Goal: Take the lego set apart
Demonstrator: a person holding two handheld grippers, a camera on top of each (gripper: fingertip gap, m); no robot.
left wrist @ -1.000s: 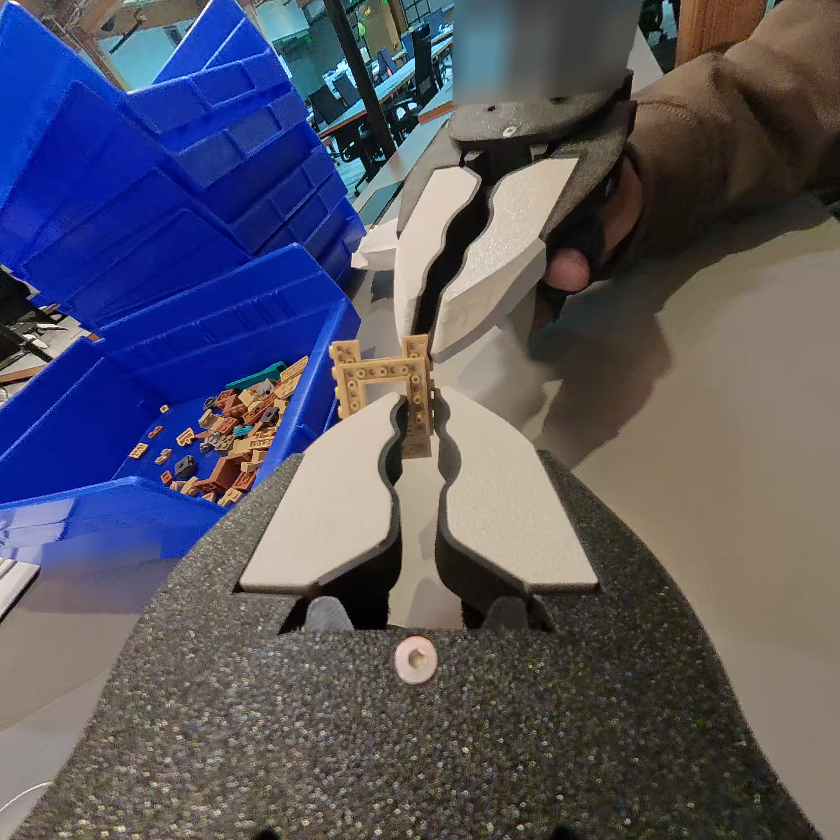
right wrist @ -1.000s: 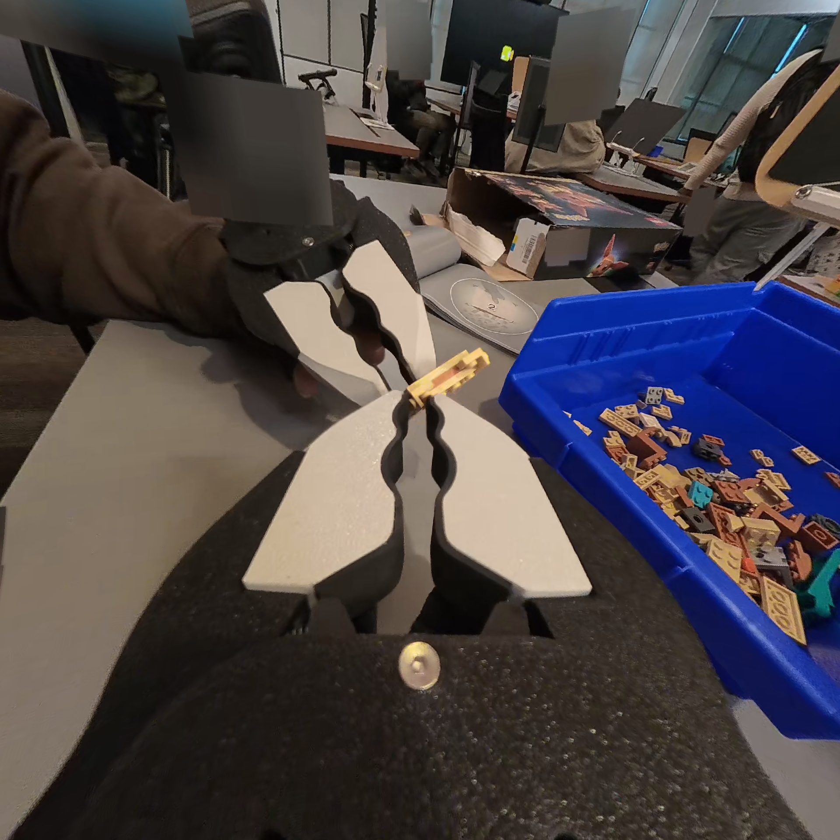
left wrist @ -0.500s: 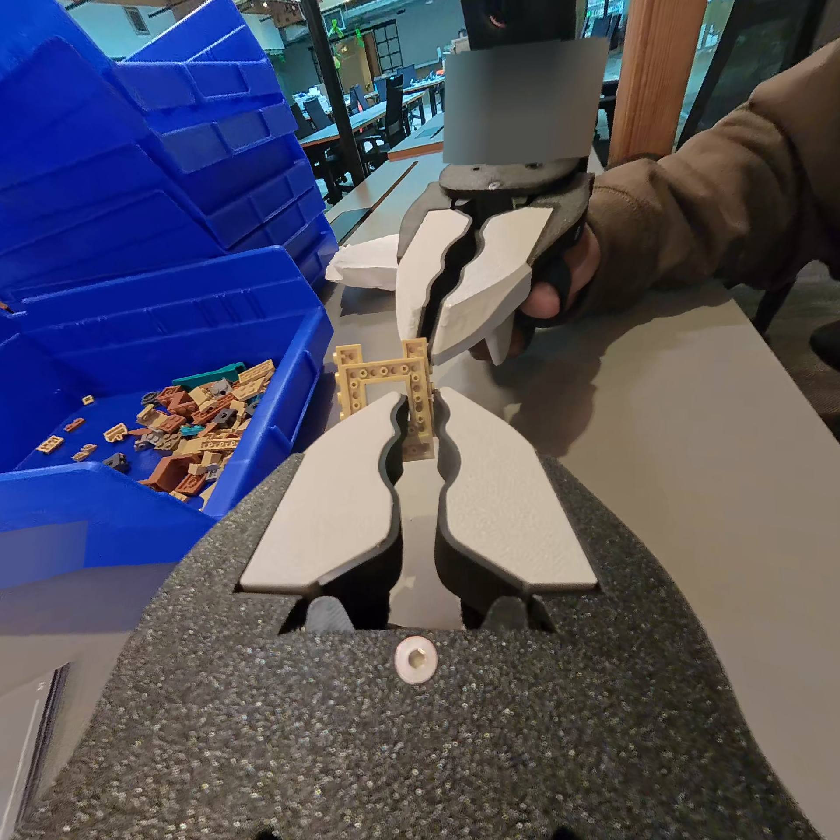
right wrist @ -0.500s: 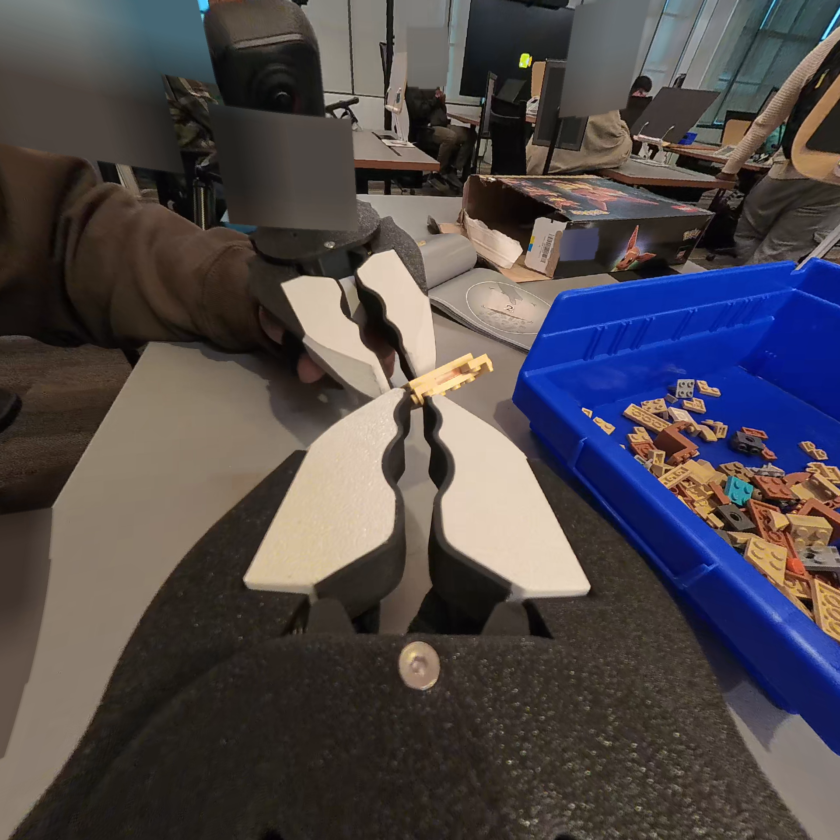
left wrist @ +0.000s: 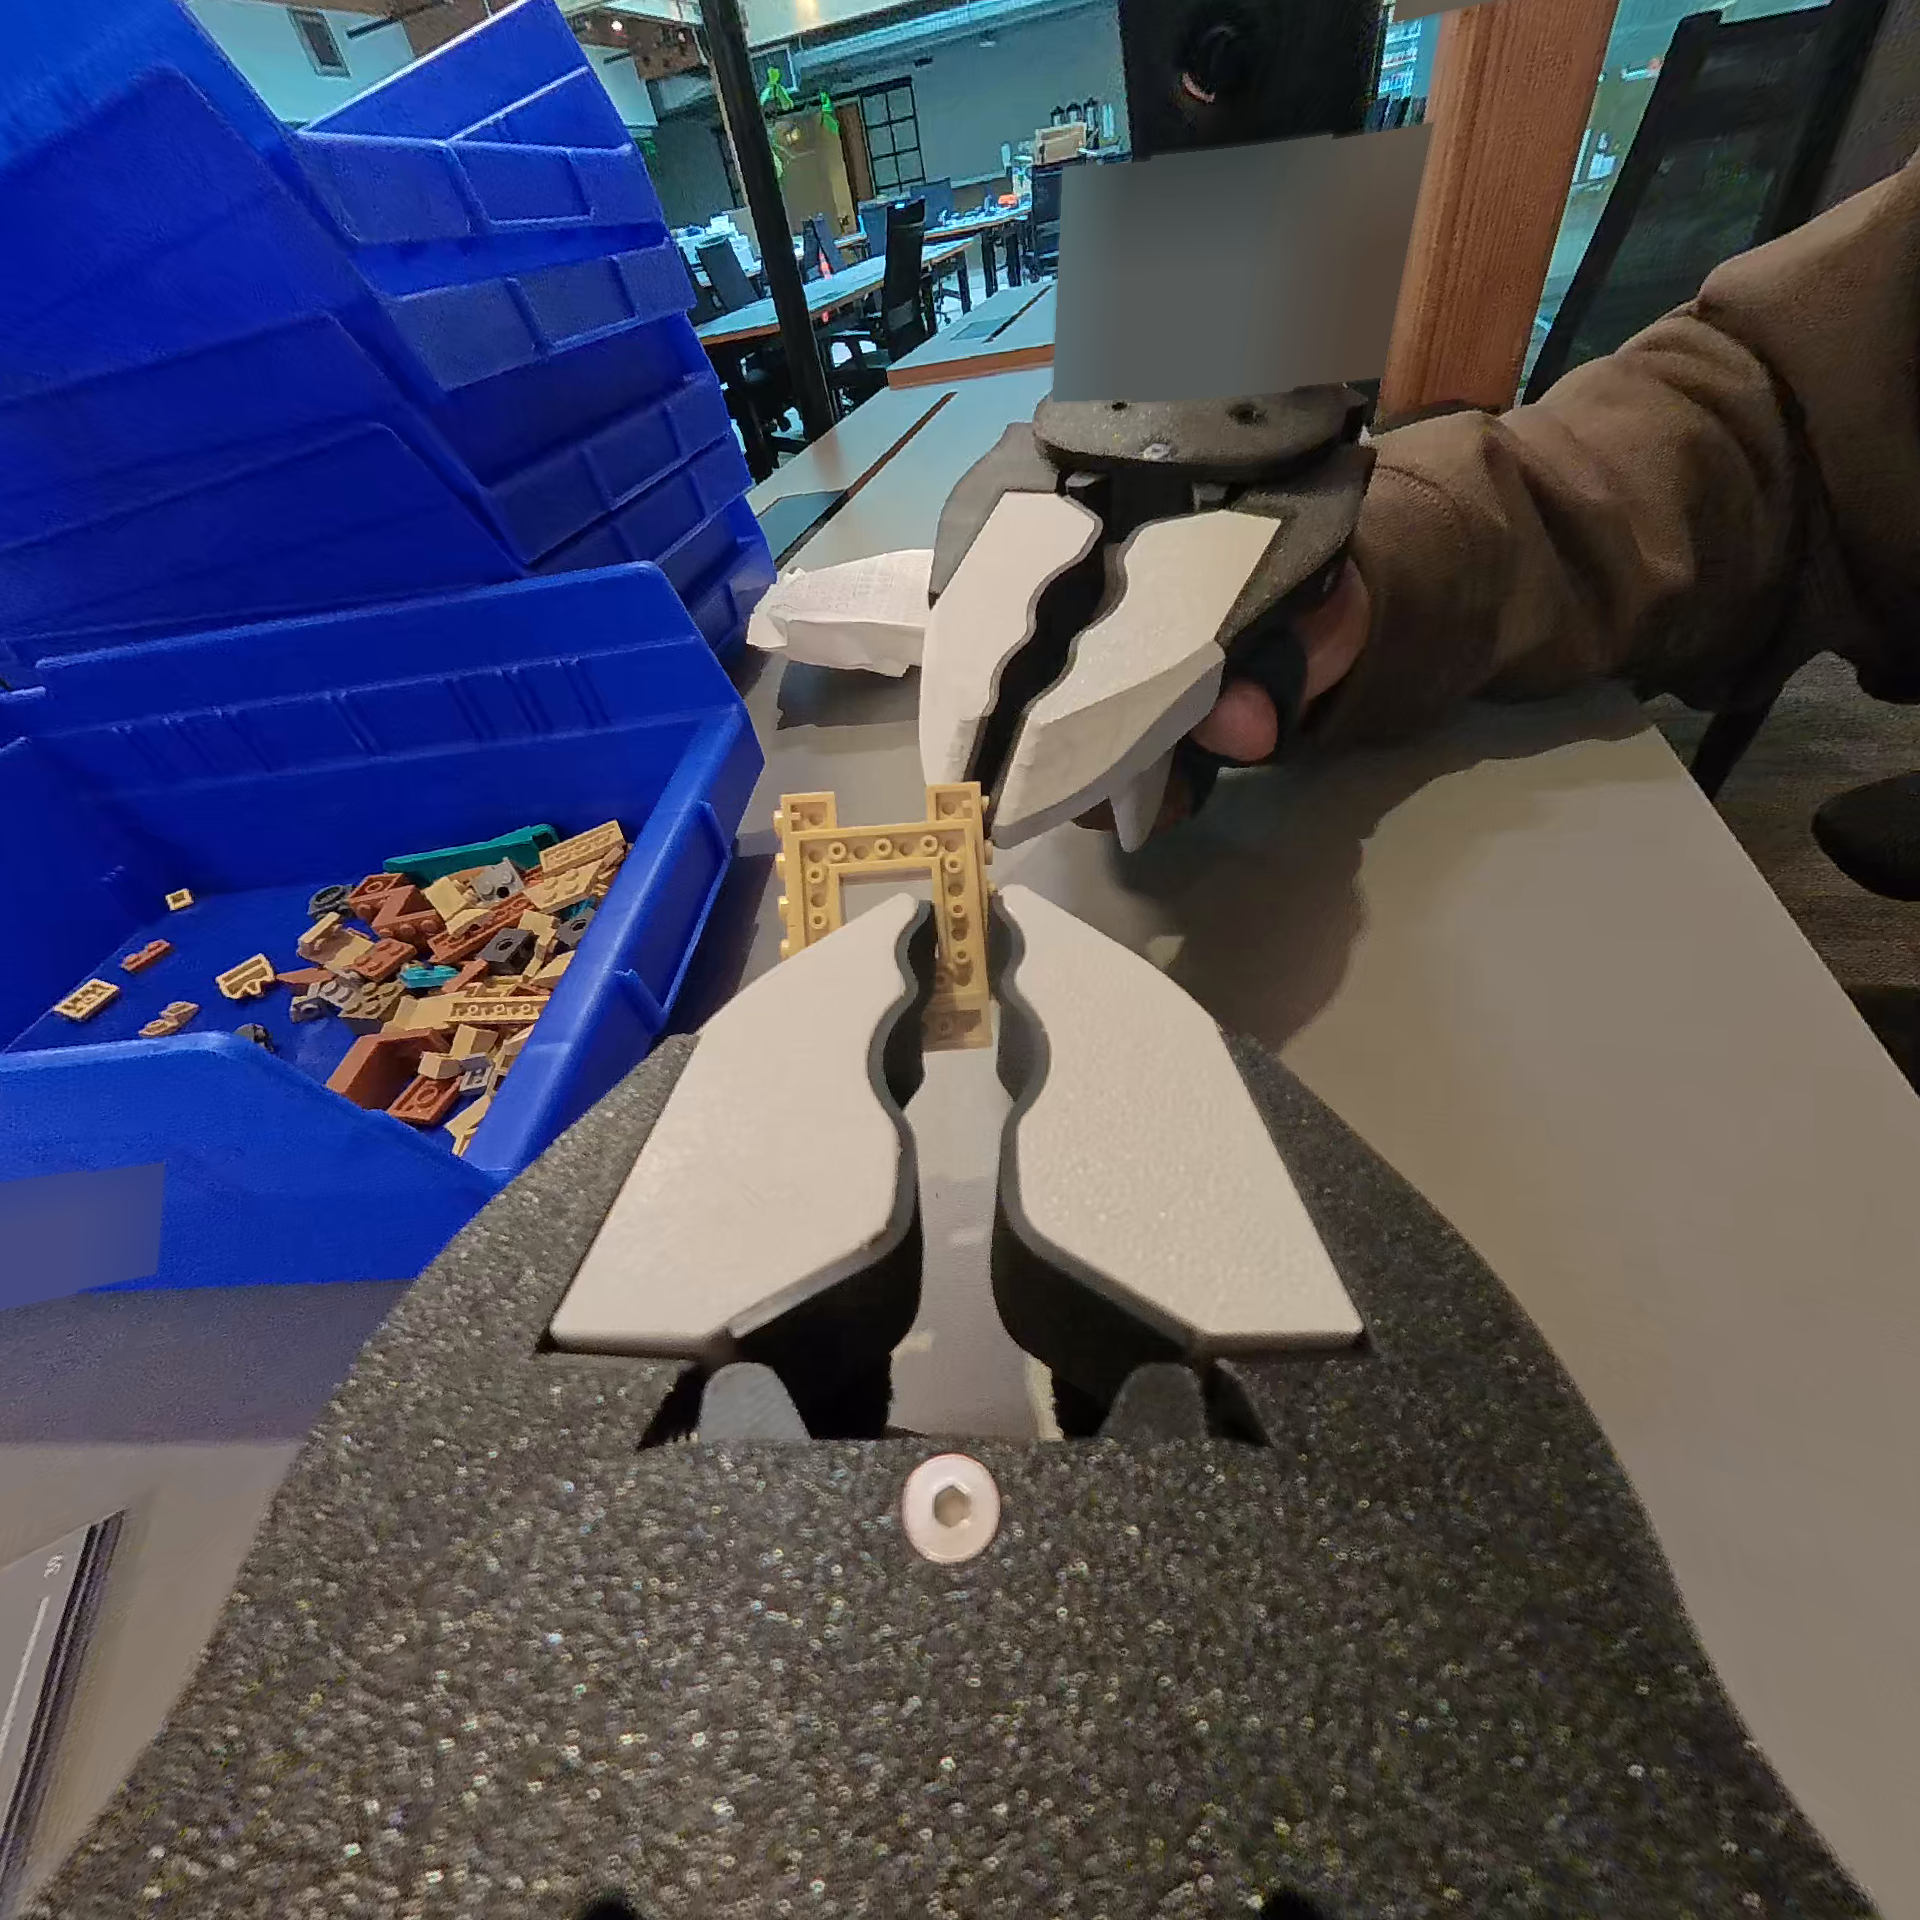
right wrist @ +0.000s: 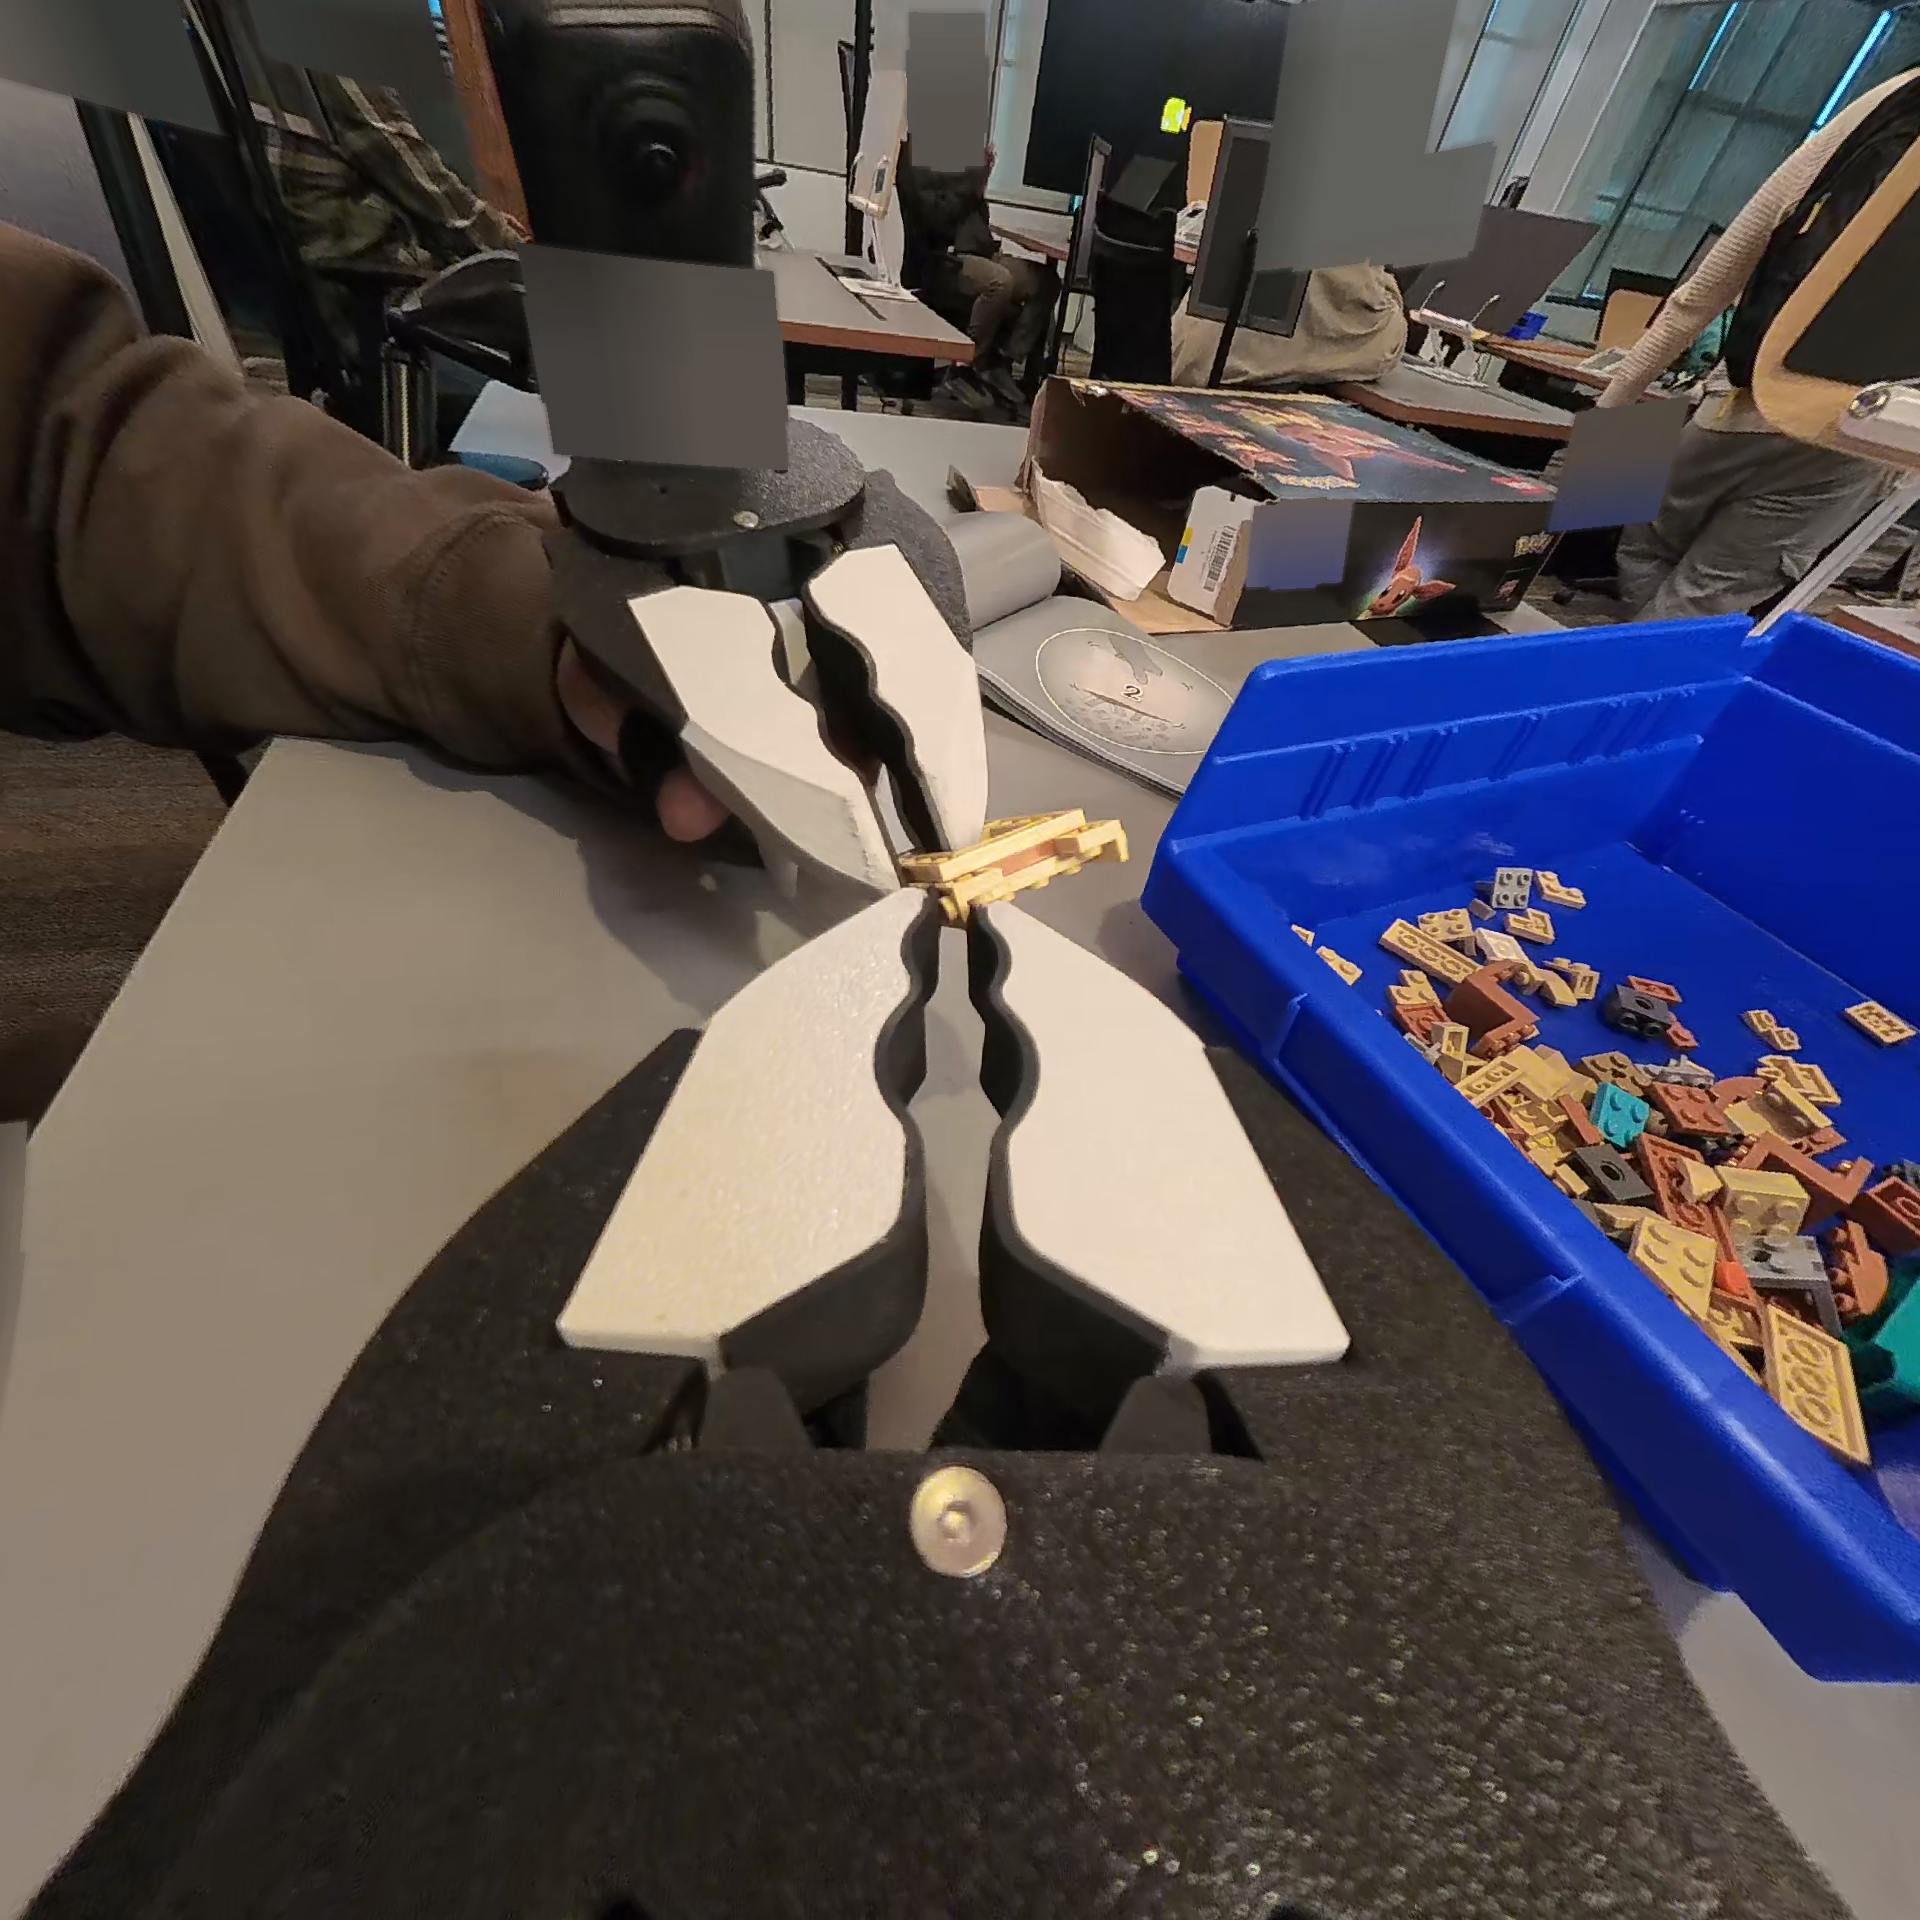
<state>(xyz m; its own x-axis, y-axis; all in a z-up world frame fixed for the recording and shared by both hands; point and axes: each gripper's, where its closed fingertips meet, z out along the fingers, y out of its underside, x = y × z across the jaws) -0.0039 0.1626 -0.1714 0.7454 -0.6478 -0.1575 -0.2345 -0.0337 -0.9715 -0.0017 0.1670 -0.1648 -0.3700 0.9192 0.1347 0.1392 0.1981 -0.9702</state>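
Note:
A tan brick frame (left wrist: 883, 862), flat and studded with an open middle, hangs above the grey table (left wrist: 1507, 1039) between both grippers. My left gripper (left wrist: 961, 914) is shut on one leg of the frame, which stands upright between its pads. My right gripper (left wrist: 992, 816) comes from the far side, and its fingertips pinch the frame's upper right corner. In the right wrist view the right gripper (right wrist: 954, 909) is shut on the near edge of the frame (right wrist: 1023, 847), which lies edge-on. There the left gripper (right wrist: 909, 852) grips it from behind, held by a gloved hand (right wrist: 665, 769).
A blue bin (left wrist: 623, 727) of several loose tan, brown and grey bricks (left wrist: 447, 966) stands left of the grippers; it shows at the right in the right wrist view (right wrist: 1351, 1039). Stacked blue bins (left wrist: 312, 312) rise behind. A booklet (right wrist: 1101, 686), a cardboard box (right wrist: 1299, 488) and white paper (left wrist: 842, 613) lie beyond. The tips of both grippers are at nearly the same place.
Both grippers keep their hold on the tan frame. The pair has shifted a little relative to the bin and the background; the frame sits the same way in both grasps.

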